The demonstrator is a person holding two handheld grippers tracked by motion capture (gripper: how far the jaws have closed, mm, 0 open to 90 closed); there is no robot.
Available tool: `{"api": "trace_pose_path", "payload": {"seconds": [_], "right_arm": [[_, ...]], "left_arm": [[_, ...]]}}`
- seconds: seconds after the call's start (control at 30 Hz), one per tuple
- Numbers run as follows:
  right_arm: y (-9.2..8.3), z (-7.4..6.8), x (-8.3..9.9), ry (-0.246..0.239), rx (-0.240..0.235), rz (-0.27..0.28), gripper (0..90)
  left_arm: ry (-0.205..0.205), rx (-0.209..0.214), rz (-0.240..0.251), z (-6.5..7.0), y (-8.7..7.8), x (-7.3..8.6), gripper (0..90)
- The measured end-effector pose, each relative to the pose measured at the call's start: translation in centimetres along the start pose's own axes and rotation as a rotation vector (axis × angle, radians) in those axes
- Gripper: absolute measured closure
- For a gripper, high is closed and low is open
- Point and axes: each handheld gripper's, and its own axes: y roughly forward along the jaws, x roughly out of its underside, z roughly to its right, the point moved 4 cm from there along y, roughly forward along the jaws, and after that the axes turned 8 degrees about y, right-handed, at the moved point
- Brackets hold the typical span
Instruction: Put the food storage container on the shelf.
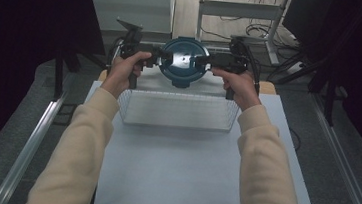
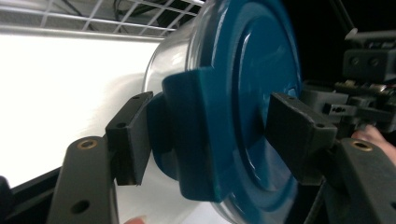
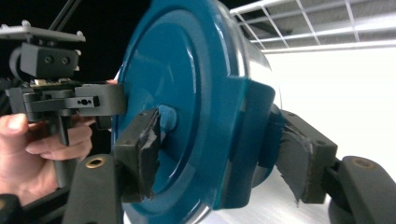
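High view, round blue-lidded container [image 1: 185,62] above wire basket [image 1: 178,111], left gripper [image 1: 157,55] and right gripper [image 1: 204,60] fingers clamping its side latches.

A pale blue-grey table [image 1: 187,173] carries a wire basket [image 1: 177,110] at its far end

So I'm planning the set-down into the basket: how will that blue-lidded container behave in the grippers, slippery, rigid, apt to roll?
The container looks rigid: its blue lid keeps its shape between the left gripper and right gripper. The glossy lid may be slippery, though each gripper spans a latch tab, which probably helps. Being round, it might roll on its side in the wire basket.
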Motion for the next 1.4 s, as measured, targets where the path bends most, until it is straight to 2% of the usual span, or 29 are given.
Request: {"api": "trace_pose_path", "payload": {"seconds": [0.13, 0.2, 0.33, 0.43, 0.53, 0.63, 0.67, 0.73, 0.8, 0.93, 1.0, 1.13, 1.33, 1.4], "right_arm": [[0.5, 0.8, -0.3, 0.074, -0.015, -0.005, 32.6], [0.7, 1.1, -0.4, 0.087, -0.021, 0.0, 32.1], [0.8, 1.6, -0.5, 0.129, -0.034, 0.0, 31.3], [0.8, 1.6, -0.5, 0.122, -0.035, 0.007, 30.7], [1.0, 1.3, -0.3, 0.086, -0.004, 0.025, 25.7], [1.0, 0.9, -0.3, 0.03, 0.094, 0.085, 14.5], [0.8, 0.8, -0.3, 0.02, 0.108, 0.101, 13.2], [0.5, 0.7, -0.3, 0.009, 0.103, 0.109, 12.7], [0.0, 0.5, -0.1, -0.011, 0.082, 0.108, 13.0], [-0.6, -0.8, 0.4, -0.082, 0.051, 0.112, 13.2], [-0.8, -1.5, 0.8, -0.124, 0.074, 0.127, 12.8], [-1.5, -2.5, 1.8, -0.196, 0.102, 0.134, 11.7], [-3.4, -2.6, 3.5, -0.249, 0.074, 0.157, 11.7], [-4.1, -2.4, 4.2, -0.268, 0.07, 0.157, 11.8]], "left_arm": [[-0.045, 0.008, 0.009, -0.7, 0.6, -0.2, 33.0], [-0.058, 0.008, 0.015, -1.0, 0.8, -0.2, 32.3], [-0.059, 0.004, 0.037, -1.1, 1.1, -0.2, 31.8], [-0.055, 0.003, 0.05, -1.1, 1.2, -0.2, 31.5], [-0.032, -0.016, 0.05, -0.9, 1.4, -0.1, 28.6], [-0.016, -0.044, 0.061, -0.9, 1.2, -0.1, 20.0], [-0.009, -0.048, 0.072, -0.9, 1.0, -0.1, 18.4], [0.021, -0.071, 0.08, -0.8, 0.5, 0.0, 17.0], [0.053, -0.073, 0.089, -0.5, -0.1, 0.2, 16.8], [0.107, -0.1, 0.109, 0.1, -1.1, 0.7, 17.1], [0.132, -0.112, 0.11, 0.5, -1.6, 1.0, 17.4], [0.214, -0.147, 0.117, 1.6, -2.8, 2.0, 18.6], [0.284, -0.146, 0.13, 3.4, -4.7, 4.0, 18.7], [0.322, -0.152, 0.127, 3.9, -5.3, 4.9, 18.7]]}}
